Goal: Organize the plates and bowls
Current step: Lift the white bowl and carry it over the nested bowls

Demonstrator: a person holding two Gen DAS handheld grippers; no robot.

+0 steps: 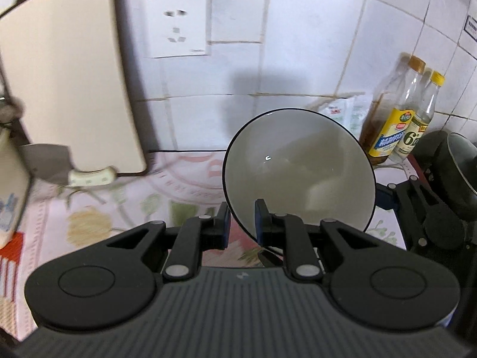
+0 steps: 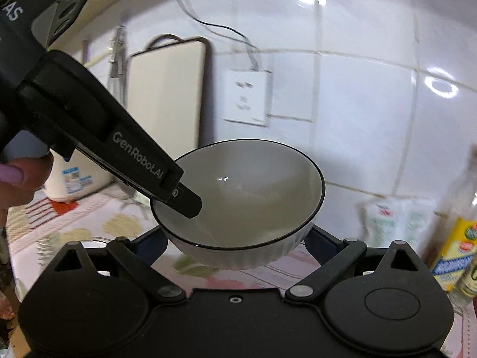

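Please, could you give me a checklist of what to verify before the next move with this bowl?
1. Left gripper grip: ok, jaws pinch the bowl rim.
2. Right gripper grip: ok, jaws press both sides of the ribbed wall.
3. Bowl empty: ok, nothing inside.
4. Clear of tablecloth: ok, the bowl hangs above it.
5. Clear of bottles: ok, they stand apart.
6. Place to put it: cannot tell, no stack in view.
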